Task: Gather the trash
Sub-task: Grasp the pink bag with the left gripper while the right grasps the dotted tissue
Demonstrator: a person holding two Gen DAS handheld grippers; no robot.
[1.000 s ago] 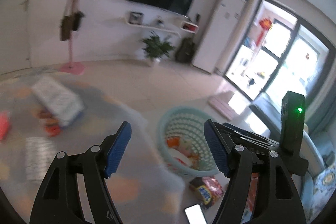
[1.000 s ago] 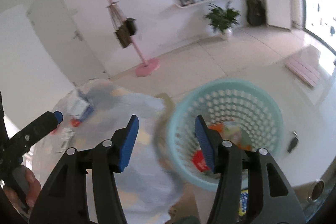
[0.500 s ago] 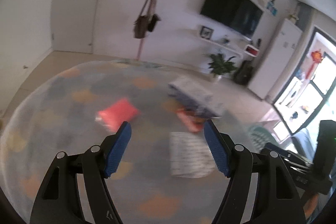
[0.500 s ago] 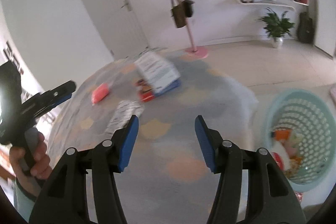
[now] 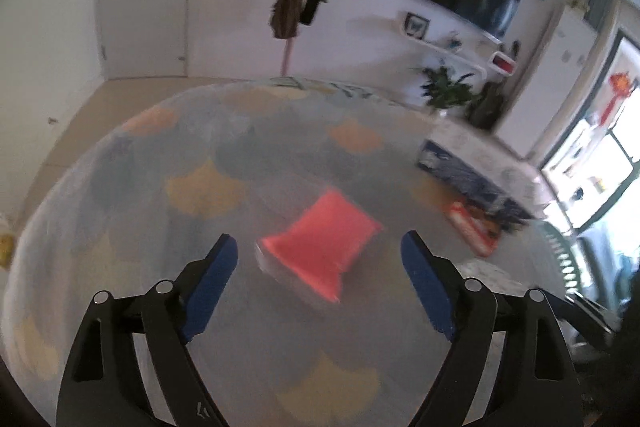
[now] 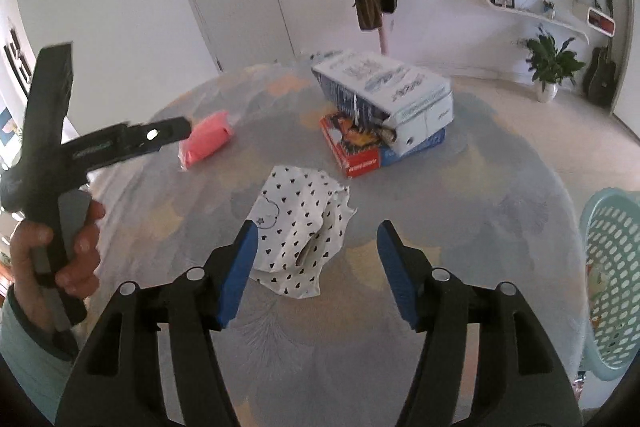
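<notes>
Over the round patterned table, left gripper hovering with jaws spread wide around a pink packet, right gripper gaping empty above a spotted white wrapper, mint basket standing beside the table edge.

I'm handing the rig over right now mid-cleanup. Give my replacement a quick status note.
Left hand-held gripper: open, empty, aimed at the pink packet on the table.
Right hand-held gripper: open, empty, over the white spotted wrapper.
Also on the table: white-and-blue carton lying on a red box.
Done: some trash is already in the teal basket beside the table.
Left: packet, wrapper, probably the boxes.
</notes>
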